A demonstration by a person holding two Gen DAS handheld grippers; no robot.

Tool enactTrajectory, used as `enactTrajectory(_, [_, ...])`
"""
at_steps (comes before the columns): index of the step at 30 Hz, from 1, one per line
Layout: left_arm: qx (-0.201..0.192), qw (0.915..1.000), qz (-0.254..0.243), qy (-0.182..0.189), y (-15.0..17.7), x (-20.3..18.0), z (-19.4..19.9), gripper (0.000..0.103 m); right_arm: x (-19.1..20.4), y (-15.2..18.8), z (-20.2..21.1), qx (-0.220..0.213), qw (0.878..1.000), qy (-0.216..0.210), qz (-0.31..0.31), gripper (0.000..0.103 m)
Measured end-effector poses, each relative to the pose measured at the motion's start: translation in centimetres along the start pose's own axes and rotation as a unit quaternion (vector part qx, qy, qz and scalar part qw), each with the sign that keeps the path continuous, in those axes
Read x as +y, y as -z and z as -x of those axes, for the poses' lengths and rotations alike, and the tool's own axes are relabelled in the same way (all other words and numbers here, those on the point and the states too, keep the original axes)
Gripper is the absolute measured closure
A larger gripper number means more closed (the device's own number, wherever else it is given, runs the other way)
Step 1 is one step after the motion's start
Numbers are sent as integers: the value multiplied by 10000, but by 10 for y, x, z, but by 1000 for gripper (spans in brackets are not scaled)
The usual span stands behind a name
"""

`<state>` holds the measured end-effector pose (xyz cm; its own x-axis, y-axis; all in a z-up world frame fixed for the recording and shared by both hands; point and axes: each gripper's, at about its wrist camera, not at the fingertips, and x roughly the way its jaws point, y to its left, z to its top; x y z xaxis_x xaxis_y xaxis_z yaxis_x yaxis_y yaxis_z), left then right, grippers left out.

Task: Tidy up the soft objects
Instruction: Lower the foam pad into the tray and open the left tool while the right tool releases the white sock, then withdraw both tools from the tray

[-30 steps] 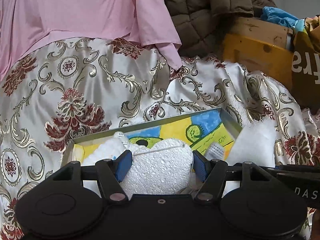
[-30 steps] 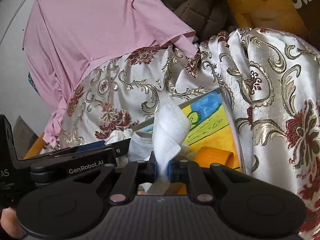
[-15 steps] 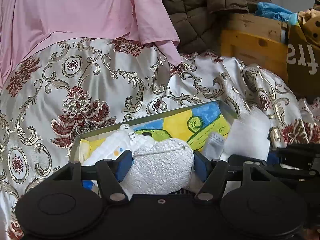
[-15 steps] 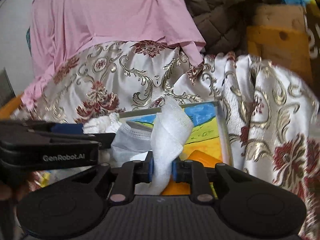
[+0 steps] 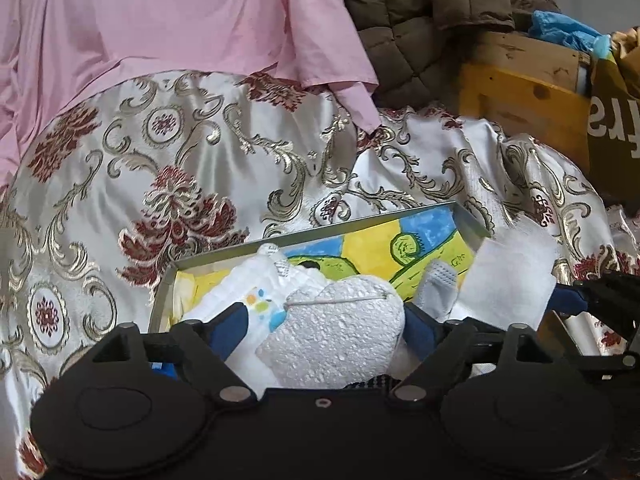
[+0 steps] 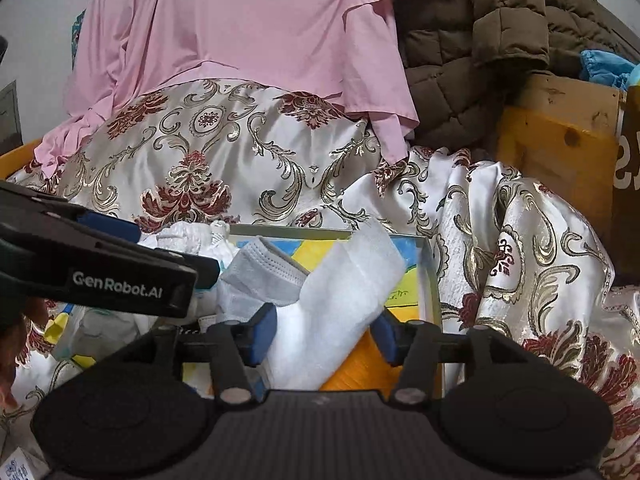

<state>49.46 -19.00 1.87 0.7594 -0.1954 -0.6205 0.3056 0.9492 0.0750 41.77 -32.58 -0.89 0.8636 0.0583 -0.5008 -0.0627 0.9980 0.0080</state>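
A shallow box (image 5: pixel 468 216) with a colourful drawing inside lies on the brocade cloth. My left gripper (image 5: pixel 324 334) has its jaws wide apart around a white textured heart-shaped pad (image 5: pixel 336 336), with a white printed cloth (image 5: pixel 248 292) beside it in the box. My right gripper (image 6: pixel 324 330) is open, its jaws spread either side of a white gauze strip (image 6: pixel 344 292) that rests in the box (image 6: pixel 430 276). A grey face mask (image 6: pixel 260 276) lies left of the gauze. The gauze (image 5: pixel 508 276) and mask (image 5: pixel 438 284) also show in the left wrist view.
A pink garment (image 5: pixel 168 32) and a brown quilted jacket (image 5: pixel 432 28) hang behind the cloth. A yellow wooden crate (image 5: pixel 520 104) with blue plastic (image 5: pixel 564 32) stands at the right. An orange item (image 6: pixel 360 364) lies in the box under the gauze.
My right gripper has opened and let go of the gauze strip, which now rests in the box. The left gripper's jaws have widened a little around the heart pad.
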Motion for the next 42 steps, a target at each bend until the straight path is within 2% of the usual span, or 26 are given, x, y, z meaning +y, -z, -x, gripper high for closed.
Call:
enactTrajectory(5, [-12,9998,197,5,7,5,5,9,3,6,2,-125,9998,-125,126,29])
enactTrajectory(11, [-52,9980,629,67,15,22,13,3,7,11,11,-368,9989,-245,178,16])
enactTrajectory(18, [12,9933,1120,283,16,37,10,2,12,14,16,-469,9982,-323,195,12])
enactTrajectory(24, [-51,9879,1503,389,10,44,7,1,10,16,16,-436,9989,-26,192,9])
enactTrajectory(31, [-46,9872,1518,494,7,32,8,1,-4,12,20,-87,9998,53,146,7])
enactTrajectory(35, [-99,9865,1554,511,8,26,15,1,-10,8,32,-148,9998,68,101,5])
enactTrajectory(42, [-499,9875,1465,316,16,26,45,1,-14,0,57,-389,9992,119,-29,4])
